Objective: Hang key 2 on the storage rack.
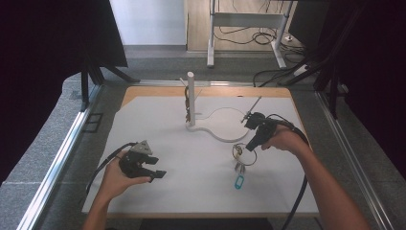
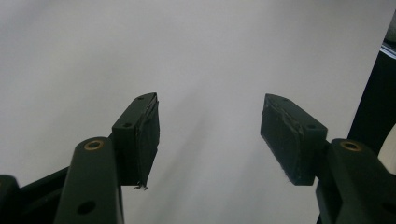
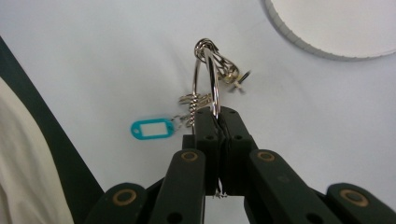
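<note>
Jaws tight on key ring (image 3: 205,79)

L gripper (image 1: 155,167) jaws apart, R gripper (image 1: 250,146) jaws clamped.

Shiny metal key ring (image 3: 205,74) w/ glossy teal plastic tag (image 3: 150,129).

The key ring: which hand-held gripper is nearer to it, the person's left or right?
Right. The right hand-held gripper is shut on the key ring. The left hand-held gripper is open, apart from it, over the bare white table.
</note>
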Demonstrator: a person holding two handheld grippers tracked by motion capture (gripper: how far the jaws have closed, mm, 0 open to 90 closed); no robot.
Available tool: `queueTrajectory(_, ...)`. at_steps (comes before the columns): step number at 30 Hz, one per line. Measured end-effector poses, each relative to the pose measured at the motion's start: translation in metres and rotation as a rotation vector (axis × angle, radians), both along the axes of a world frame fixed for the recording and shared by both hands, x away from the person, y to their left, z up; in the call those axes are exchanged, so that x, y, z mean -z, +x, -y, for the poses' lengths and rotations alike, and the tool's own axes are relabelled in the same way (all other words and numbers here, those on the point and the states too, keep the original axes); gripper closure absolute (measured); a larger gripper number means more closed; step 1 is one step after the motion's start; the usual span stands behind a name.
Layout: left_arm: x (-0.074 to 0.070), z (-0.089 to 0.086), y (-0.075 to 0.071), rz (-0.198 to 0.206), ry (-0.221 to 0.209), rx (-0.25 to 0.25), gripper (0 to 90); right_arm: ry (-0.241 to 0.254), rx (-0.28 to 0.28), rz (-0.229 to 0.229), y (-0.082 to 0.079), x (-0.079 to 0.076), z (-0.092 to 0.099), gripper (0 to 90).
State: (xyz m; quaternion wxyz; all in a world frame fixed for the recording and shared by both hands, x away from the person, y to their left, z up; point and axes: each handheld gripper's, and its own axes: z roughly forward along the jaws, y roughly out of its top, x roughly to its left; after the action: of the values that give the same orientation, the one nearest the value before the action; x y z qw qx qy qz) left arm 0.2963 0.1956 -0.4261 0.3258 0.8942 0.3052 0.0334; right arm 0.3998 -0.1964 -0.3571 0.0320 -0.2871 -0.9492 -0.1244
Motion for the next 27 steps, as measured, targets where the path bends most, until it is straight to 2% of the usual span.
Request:
queueTrajectory(6,0.000,0.000,0.000,-0.001,-0.003,-0.002,38.3,0.013,0.014,0.006,0.004,-0.006,0.001,87.4)
queueTrajectory(7,0.000,0.000,0.000,0.000,-0.002,-0.002,38.3,0.022,0.019,0.002,0.005,-0.007,0.002,87.4)
queueTrajectory(8,0.000,0.000,0.000,0.000,0.003,0.002,38.3,0.052,0.023,-0.002,0.007,-0.011,0.002,87.4)
queueTrajectory(11,0.000,0.000,0.000,-0.001,0.004,0.003,38.3,0.064,0.030,0.007,0.009,-0.018,0.002,87.5)
queueTrajectory(27,-0.002,-0.002,0.000,0.004,0.000,0.001,38.3,0.087,0.038,0.039,0.022,-0.043,-0.007,87.5)
